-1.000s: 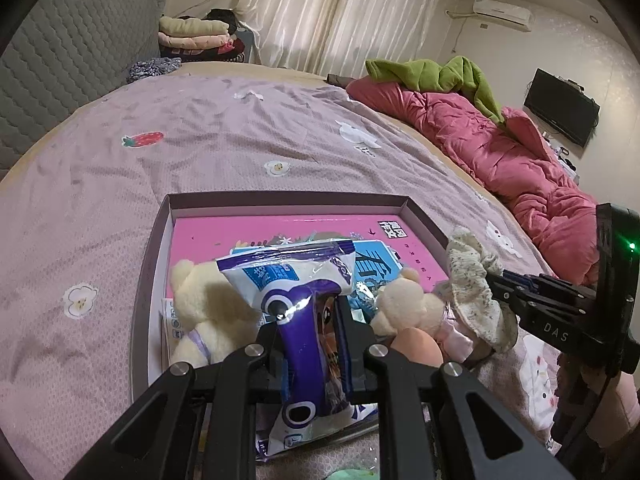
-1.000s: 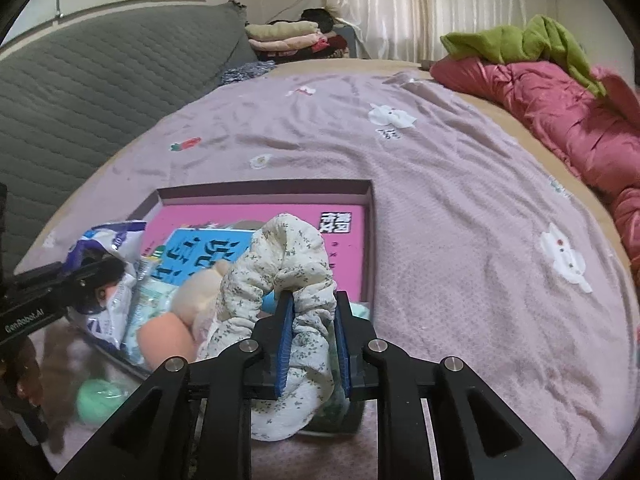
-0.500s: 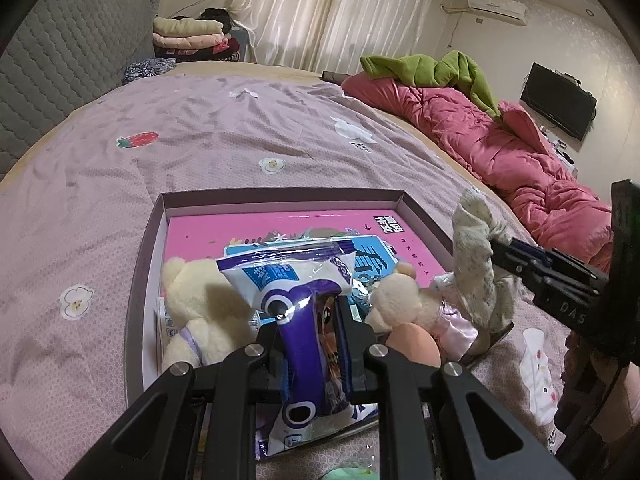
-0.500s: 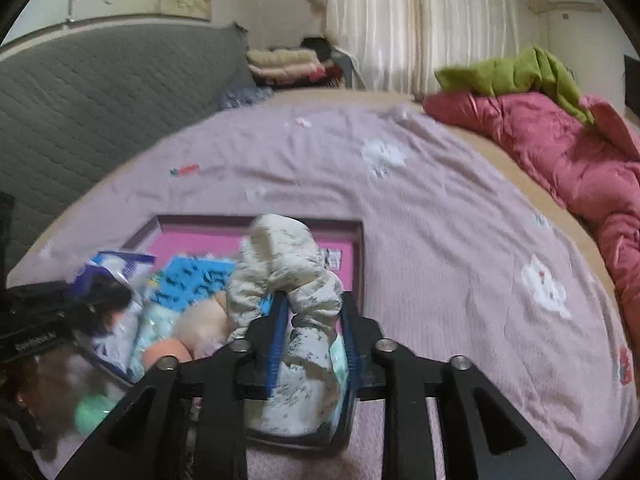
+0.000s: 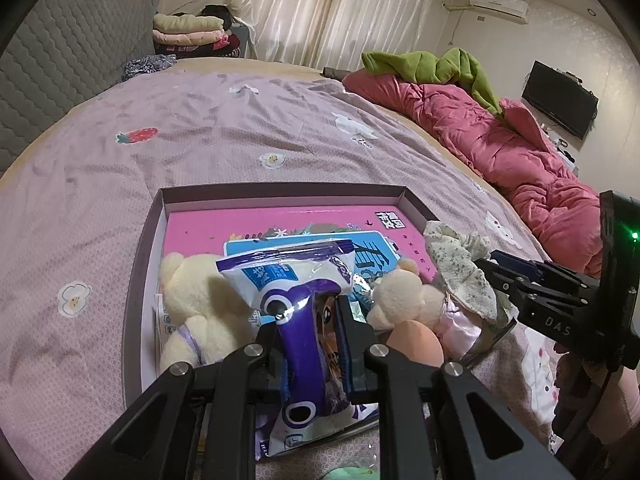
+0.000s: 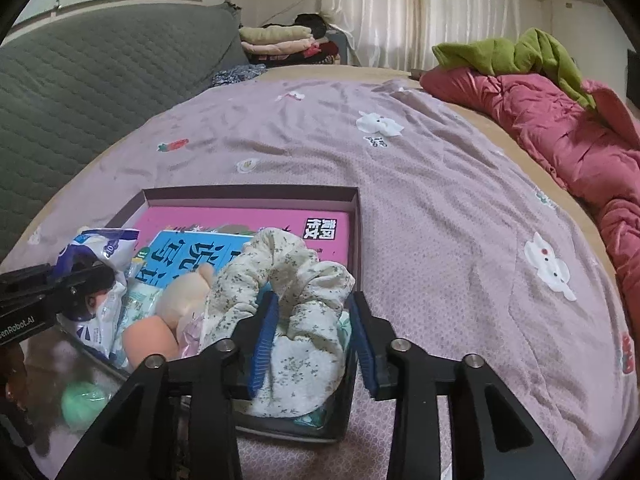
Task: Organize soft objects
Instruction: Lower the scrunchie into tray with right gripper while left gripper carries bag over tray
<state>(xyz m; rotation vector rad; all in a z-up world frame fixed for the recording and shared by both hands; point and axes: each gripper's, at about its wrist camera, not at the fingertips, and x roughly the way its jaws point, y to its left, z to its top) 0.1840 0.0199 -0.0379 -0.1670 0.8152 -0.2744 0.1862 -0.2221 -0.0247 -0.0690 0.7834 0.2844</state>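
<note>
A floral scrunchie [image 6: 296, 320] is seen between the blue-padded jaws of the right gripper [image 6: 316, 340], which are spread apart: the left pad lies against the fabric, while a gap is left between the fabric and the right pad, so the scrunchie is released rather than gripped. It is draped over the near right corner of a shallow dark box [image 6: 248, 194] that rests on the bed [image 6: 440, 208], and part of it hangs over the box's near wall. In the left wrist view the same scrunchie [image 5: 460, 268] is seen at the tip of the right gripper [image 5: 486, 266], just beside a small plush bear [image 5: 404, 292] and a peach-coloured sponge [image 5: 416, 344]. The jaws of the left gripper [image 5: 310, 320] are clenched on a purple-and-white snack packet [image 5: 304, 308], which is held upright above the near part of the box. 1 cream plush bear [image 5: 200, 304] lies to the left of the packet inside the box, on top of a pink book [image 5: 280, 220] and a blue book [image 5: 376, 252]. A green ball [image 6: 82, 398] is seen on the bed outside the box's near left corner. A red quilt [image 6: 560, 136] is bunched along the bed's right side.
</note>
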